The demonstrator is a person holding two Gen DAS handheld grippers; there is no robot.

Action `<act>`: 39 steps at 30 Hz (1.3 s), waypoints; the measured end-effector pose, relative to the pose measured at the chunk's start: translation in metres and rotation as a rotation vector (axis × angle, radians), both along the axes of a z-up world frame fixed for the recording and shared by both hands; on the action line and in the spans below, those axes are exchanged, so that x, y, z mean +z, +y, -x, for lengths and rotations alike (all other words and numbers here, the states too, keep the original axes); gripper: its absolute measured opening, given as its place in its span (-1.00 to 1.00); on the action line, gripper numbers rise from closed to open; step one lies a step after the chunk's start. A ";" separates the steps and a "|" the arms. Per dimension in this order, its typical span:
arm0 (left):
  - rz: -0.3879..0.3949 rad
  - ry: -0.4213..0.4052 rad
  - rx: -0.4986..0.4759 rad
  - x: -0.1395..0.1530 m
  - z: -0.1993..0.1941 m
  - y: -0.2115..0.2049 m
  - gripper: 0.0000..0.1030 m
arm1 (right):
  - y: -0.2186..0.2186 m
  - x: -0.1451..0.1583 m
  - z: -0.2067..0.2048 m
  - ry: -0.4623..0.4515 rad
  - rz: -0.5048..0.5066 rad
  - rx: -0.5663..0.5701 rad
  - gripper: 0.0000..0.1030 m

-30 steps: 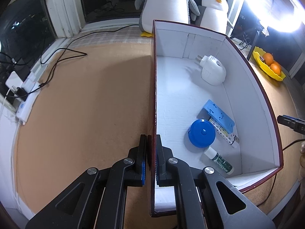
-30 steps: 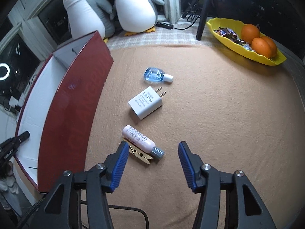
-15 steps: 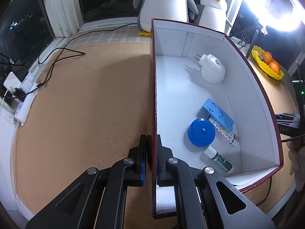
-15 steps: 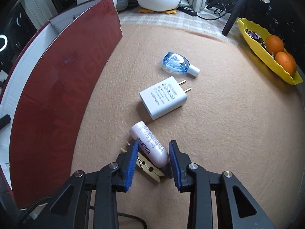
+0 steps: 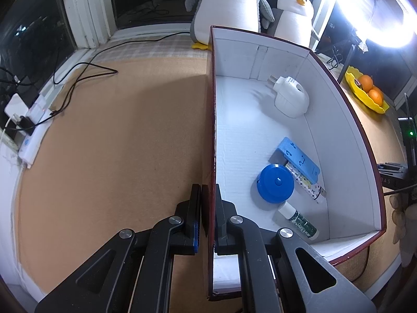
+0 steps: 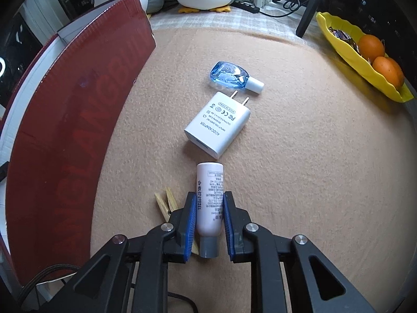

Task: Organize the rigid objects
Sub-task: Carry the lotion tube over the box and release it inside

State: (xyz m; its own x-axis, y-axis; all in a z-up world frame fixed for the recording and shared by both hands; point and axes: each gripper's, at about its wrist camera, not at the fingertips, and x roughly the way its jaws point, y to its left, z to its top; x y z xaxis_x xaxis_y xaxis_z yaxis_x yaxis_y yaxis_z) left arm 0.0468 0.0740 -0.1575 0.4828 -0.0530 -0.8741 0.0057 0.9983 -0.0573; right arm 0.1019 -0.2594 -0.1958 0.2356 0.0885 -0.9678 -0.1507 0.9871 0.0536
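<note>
A pale pink tube (image 6: 209,177) with a grey cap lies on the tan cloth. My right gripper (image 6: 209,195) is closing on it, and its blue pads touch the tube's two sides. A wooden clothespin (image 6: 164,202) lies just left of the tube. Farther off lie a white charger (image 6: 217,124) and a small blue bottle (image 6: 229,75). My left gripper (image 5: 208,190) is shut on the left wall (image 5: 212,104) of the dark red box (image 6: 78,120). Inside the box lie a white plug (image 5: 290,100), a blue clip (image 5: 299,160), a round blue case (image 5: 275,184) and a small green-labelled bottle (image 5: 298,221).
A yellow dish (image 6: 365,60) with oranges sits at the far right edge of the cloth. Two plush penguins (image 5: 234,2) stand behind the box by the window. Black cables (image 5: 78,78) and a power strip (image 5: 34,133) lie at the left edge.
My right gripper sank over the pink tube and its jaws closed from wide apart to touching the tube's sides. The left gripper and the box kept still.
</note>
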 end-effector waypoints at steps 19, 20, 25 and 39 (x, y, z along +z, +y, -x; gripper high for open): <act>0.021 -0.007 0.019 0.000 0.001 0.003 -0.89 | 0.059 0.132 0.018 -0.267 -0.128 0.109 -0.65; 0.021 -0.009 0.021 0.000 0.001 0.003 -0.89 | 0.070 0.135 0.017 -0.272 -0.140 0.134 -0.65; 0.033 -0.017 0.032 -0.001 0.002 0.004 -0.88 | 0.129 0.136 0.013 -0.263 -0.172 0.233 -0.65; 0.032 -0.021 0.056 -0.001 0.003 0.005 -0.89 | 0.197 0.099 0.016 -0.170 -0.220 0.349 -0.65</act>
State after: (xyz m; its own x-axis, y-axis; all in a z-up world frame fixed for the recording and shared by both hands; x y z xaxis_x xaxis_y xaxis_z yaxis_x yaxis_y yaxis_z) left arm 0.0437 0.0786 -0.1584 0.5041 -0.0527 -0.8621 -0.0486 0.9948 -0.0893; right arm 0.0863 -0.0627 -0.0970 0.3090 0.3903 -0.8673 -0.4977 0.8434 0.2022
